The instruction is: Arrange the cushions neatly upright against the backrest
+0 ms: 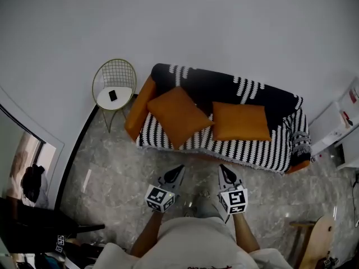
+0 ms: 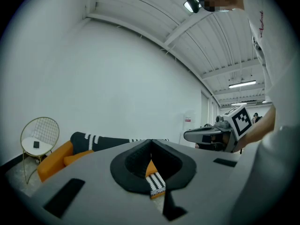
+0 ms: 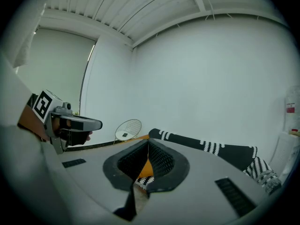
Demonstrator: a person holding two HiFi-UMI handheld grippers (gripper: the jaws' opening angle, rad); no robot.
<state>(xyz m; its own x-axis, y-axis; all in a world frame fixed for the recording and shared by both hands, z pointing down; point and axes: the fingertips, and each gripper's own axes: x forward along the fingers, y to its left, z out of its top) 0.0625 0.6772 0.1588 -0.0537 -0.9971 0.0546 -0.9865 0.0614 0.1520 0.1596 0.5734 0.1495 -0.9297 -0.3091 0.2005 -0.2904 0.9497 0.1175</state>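
A white wall (image 1: pixel 179 21) fills the far side and a grey marbled floor (image 1: pixel 112 178) the near side. Against the wall stands an orange sofa (image 1: pixel 138 106) under a black-and-white striped cover (image 1: pixel 263 150).

Two orange cushions are on its seat. The left cushion (image 1: pixel 178 115) is turned corner-wise like a diamond, with its near corner close to the seat's front edge and its far corner up by the backrest. The right cushion (image 1: pixel 241 121) sits square, and its left edge is touching or just beside the left cushion's right corner. Whether either one leans on the backrest or lies flat cannot be told.

Left of the sofa stands a gold wire chair (image 1: pixel 115 72) with a small dark flat object (image 1: pixel 113 95) on its white seat.

Near the person, both well apart from the sofa, the left gripper (image 1: pixel 180 167) and the right gripper (image 1: pixel 222 167) point toward it. Each is clenched with nothing between its jaws.
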